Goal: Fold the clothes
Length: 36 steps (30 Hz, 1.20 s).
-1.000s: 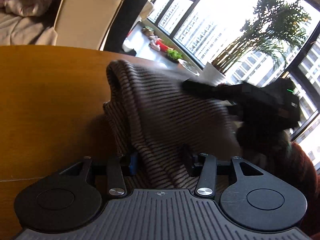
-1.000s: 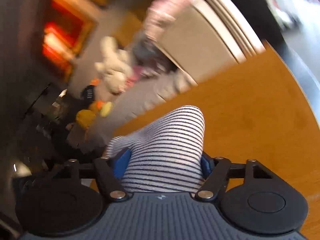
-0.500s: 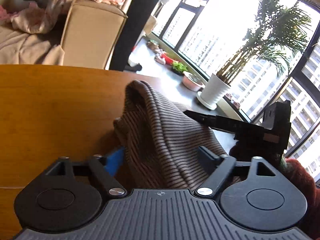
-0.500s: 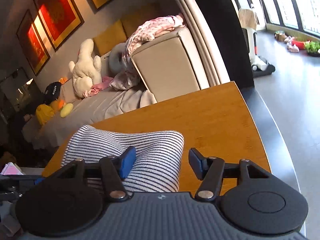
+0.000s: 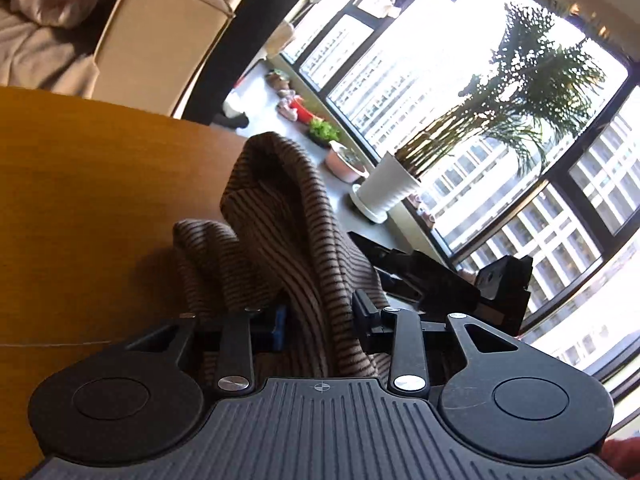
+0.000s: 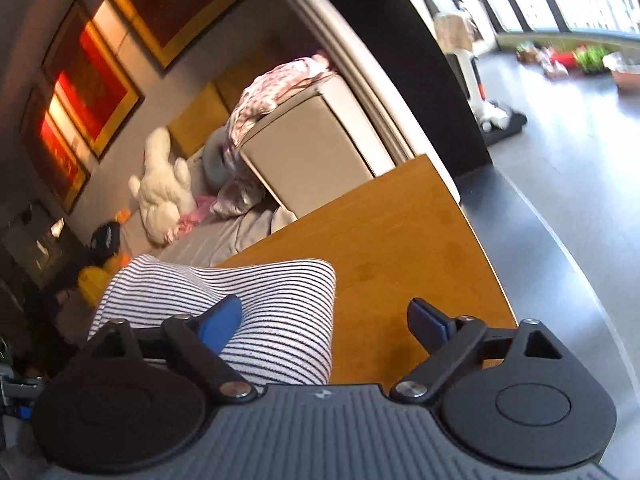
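A striped garment lies bunched on the wooden table (image 5: 80,208). In the left wrist view the garment (image 5: 280,232) looks brown with dark stripes; a raised fold runs between the fingers of my left gripper (image 5: 320,324), which is shut on it. In the right wrist view the same garment (image 6: 272,304) looks white with dark stripes. My right gripper (image 6: 324,320) is open; the cloth lies between its fingers, nearer the left blue pad (image 6: 220,320), with bare table before the right pad. The right gripper's black body (image 5: 440,280) shows just right of the cloth.
The table's right edge (image 6: 480,240) drops to a grey floor. A beige sofa (image 6: 312,148) with clothes and a white plush toy (image 6: 164,184) stands beyond the table. A potted palm (image 5: 384,188) and small planters stand by the windows.
My right gripper has opened and let go of the striped cloth. My left gripper opened wider half a second ago and has now closed on a fold of the cloth.
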### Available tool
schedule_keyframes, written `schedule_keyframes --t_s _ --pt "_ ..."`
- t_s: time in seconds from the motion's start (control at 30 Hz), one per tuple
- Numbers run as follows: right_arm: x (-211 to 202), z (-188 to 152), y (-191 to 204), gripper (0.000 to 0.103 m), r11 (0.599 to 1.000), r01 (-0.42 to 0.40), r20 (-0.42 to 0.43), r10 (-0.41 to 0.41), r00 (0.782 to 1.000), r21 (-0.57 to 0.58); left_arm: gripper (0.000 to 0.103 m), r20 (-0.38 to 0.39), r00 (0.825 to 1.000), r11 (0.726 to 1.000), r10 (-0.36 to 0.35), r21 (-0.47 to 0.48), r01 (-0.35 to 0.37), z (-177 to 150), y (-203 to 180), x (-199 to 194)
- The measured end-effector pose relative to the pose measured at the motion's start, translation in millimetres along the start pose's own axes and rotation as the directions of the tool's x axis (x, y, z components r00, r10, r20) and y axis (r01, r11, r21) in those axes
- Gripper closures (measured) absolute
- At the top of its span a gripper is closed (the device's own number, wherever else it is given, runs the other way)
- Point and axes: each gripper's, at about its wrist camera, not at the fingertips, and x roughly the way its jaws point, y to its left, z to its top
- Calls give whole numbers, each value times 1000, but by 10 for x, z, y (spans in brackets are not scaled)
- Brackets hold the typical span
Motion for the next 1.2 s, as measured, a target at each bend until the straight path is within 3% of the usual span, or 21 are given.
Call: schedule_keyframes --t_s 0.1,0.13,0.2,0.37,0.53,0.63,0.77,0.93,1.07,1.2 --pt "28 -10 5 3 1000 11 -7 -11 1000 4 64 -56 997 998 55 -39 -57 -97 161 179" --pt "35 -17 20 1 1000 17 -8 -17 1000 -1 58 -55 997 997 54 -56 -57 -110 187 213" --pt "20 -35 60 0 999 34 0 -34 999 -8 56 -49 998 995 43 -88 -48 -116 240 213" --pt "-117 -33 129 0 1000 7 -24 -7 1000 10 49 -49 996 996 77 -42 -79 -95 204 209" --pt "-382 -173 328 0 996 24 -3 -24 1000 -81 45 -44 997 997 65 -47 -67 -142 227 234" --pt "-480 -302 366 0 996 35 17 -34 999 -76 45 -41 997 997 63 -47 -65 -177 232 224" --pt "-330 -361 318 0 999 -40 -134 39 990 -3 45 -39 997 997 64 -41 -66 -216 290 213" --pt "-108 -345 532 0 996 -93 -212 88 973 -14 45 -33 997 997 73 -24 -73 -273 249 182" --pt "-152 -294 823 0 984 -146 -176 127 976 -99 44 -28 996 996 81 -36 -82 -342 282 66" --pt "-191 -303 869 0 976 -184 -182 162 970 -114 43 -35 997 996 71 -49 -73 -428 302 -21"
